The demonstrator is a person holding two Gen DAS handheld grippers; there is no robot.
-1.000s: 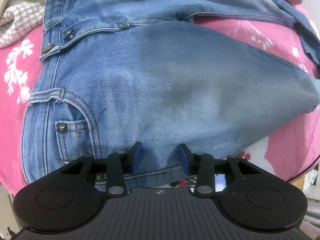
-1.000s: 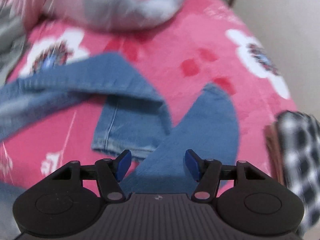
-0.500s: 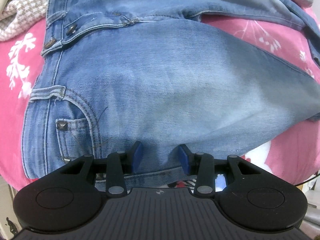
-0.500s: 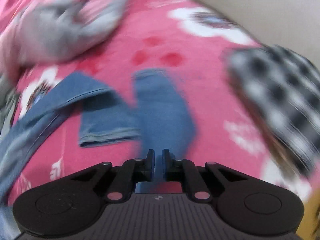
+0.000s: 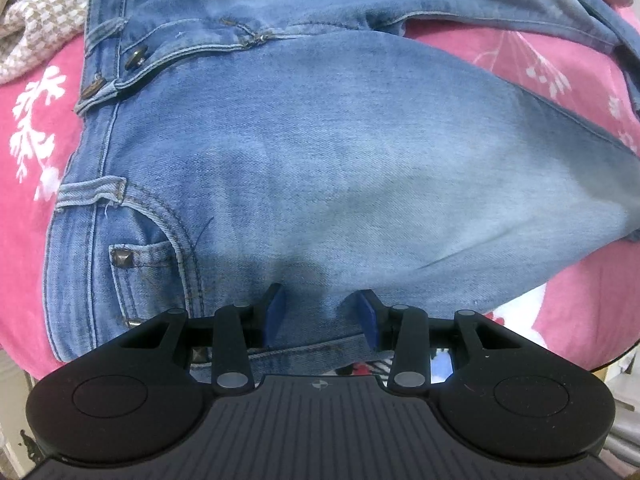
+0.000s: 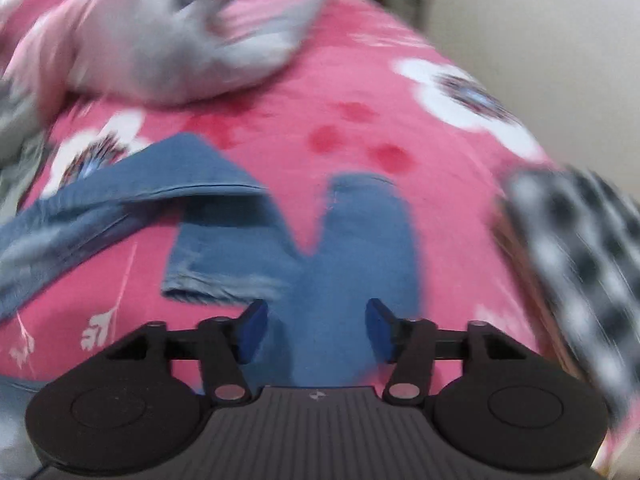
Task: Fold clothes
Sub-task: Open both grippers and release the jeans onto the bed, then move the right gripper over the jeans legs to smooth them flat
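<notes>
A beige checked cloth [image 5: 38,28] lies bunched at the top left corner of the left wrist view, on a pink spread [image 5: 24,184] printed with white sprigs. The jeans [image 5: 304,168] lie flat across that spread and fill most of the view, waistband to the left with two metal buttons [image 5: 136,56] and a studded pocket [image 5: 148,256] below them; one leg runs off to the right and the other lies along the top edge. The left gripper [image 5: 320,316] points straight down at the denim near the hip, its blue pads parted with the cloth showing between them; whether the pads press on the fabric cannot be told. In the blurred right wrist view, a grey garment [image 6: 172,40] lies crumpled at the upper left of the spread. Below it one jeans leg comes in from the left and doubles back under itself, its hem [image 6: 224,284] facing the camera. The other leg end [image 6: 360,248] lies just right of it. The right gripper [image 6: 316,328] hangs over this leg end with its jaws having just opened, wide apart and clamping nothing. A black-and-white checked cloth [image 6: 576,248] lies at the far right.
</notes>
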